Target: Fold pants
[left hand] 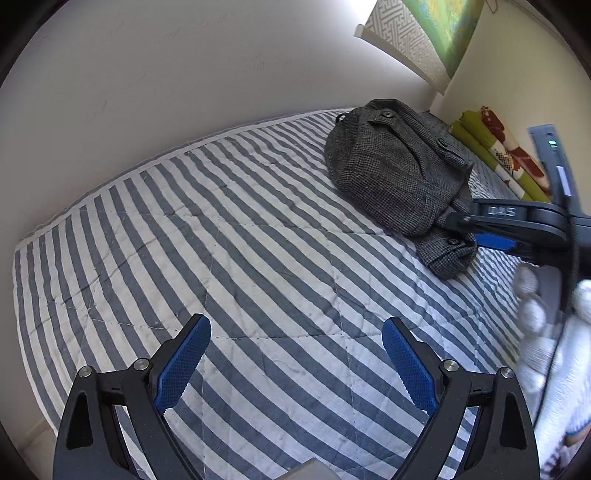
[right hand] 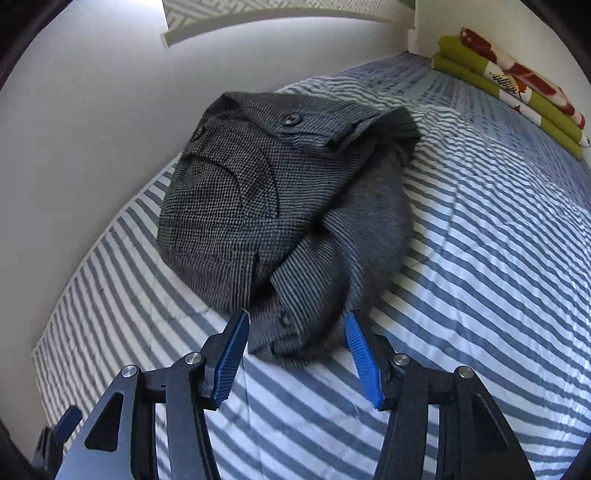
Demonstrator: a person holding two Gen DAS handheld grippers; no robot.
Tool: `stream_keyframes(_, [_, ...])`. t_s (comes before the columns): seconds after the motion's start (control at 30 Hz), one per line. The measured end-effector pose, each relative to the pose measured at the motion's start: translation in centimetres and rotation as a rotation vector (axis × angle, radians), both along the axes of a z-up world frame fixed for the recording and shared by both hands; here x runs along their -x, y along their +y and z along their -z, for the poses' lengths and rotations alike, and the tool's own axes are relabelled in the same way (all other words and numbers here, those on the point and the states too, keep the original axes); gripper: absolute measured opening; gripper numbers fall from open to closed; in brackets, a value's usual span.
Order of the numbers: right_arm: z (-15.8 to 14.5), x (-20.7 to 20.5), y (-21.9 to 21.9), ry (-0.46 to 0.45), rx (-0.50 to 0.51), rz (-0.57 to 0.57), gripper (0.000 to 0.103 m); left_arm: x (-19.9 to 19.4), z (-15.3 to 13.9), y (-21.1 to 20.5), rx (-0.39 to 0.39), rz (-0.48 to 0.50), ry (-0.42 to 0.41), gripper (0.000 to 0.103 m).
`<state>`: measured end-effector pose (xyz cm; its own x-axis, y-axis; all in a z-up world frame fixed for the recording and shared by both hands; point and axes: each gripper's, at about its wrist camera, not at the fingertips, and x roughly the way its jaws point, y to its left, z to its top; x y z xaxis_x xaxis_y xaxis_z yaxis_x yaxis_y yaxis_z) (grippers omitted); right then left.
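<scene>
Grey houndstooth pants [right hand: 280,206] lie bunched in a heap on the striped bed cover [right hand: 480,258], buttons showing. My right gripper [right hand: 297,319] is open, its blue fingers straddling the heap's near end with cloth between them. From the left wrist view the pants [left hand: 399,170] sit at the far right of the bed, and the right gripper [left hand: 476,230] reaches in at their near edge, held by a white-gloved hand [left hand: 543,321]. My left gripper [left hand: 295,328] hangs open over bare striped cover, well to the left of the pants.
A white wall [left hand: 184,74] borders the bed's far side. Folded green and red-patterned bedding [right hand: 517,85] is stacked at the head end. A patterned panel [left hand: 406,33] leans on the wall above. The blue-and-white striped cover [left hand: 221,240] spreads wide on the left.
</scene>
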<state>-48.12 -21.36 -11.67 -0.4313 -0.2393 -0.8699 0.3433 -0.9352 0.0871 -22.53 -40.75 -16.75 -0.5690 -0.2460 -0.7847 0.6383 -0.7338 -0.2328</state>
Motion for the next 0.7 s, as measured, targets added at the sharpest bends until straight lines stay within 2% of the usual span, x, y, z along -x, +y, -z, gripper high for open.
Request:
stream_keyframes(0.03, [0.4, 0.5, -0.7, -0.003, -0.007, 0.000, 0.052, 0.0, 0.1, -0.1, -0.006, -0.004, 0.003, 0.096])
stream_keyframes(0.13, [1.5, 1.5, -2.1, -0.022, -0.015, -0.006, 0.067, 0.2, 0.2, -0.2, -0.019, 0.001, 0.000, 0.096])
stream_keyframes(0.27, [3.1, 2.5, -3.3, -0.047, -0.061, -0.015, 0.076, 0.3, 0.2, 0.1, -0.016, 0.010, -0.002, 0.096])
stream_keyframes(0.33, [3.8, 3.0, -3.1, -0.080, -0.037, -0.025, 0.082, 0.2, 0.2, 0.0, -0.020, 0.008, -0.001, 0.096])
stream_keyframes(0.53, [4.0, 3.8, -1.9, -0.120, 0.037, -0.043, 0.085, 0.2, 0.2, -0.1, -0.034, -0.001, 0.002, 0.096])
stream_keyframes(0.7, [4.3, 4.0, -2.2, -0.127, 0.013, -0.077, 0.092, 0.5, 0.1, 0.1, -0.033, 0.009, 0.005, 0.096])
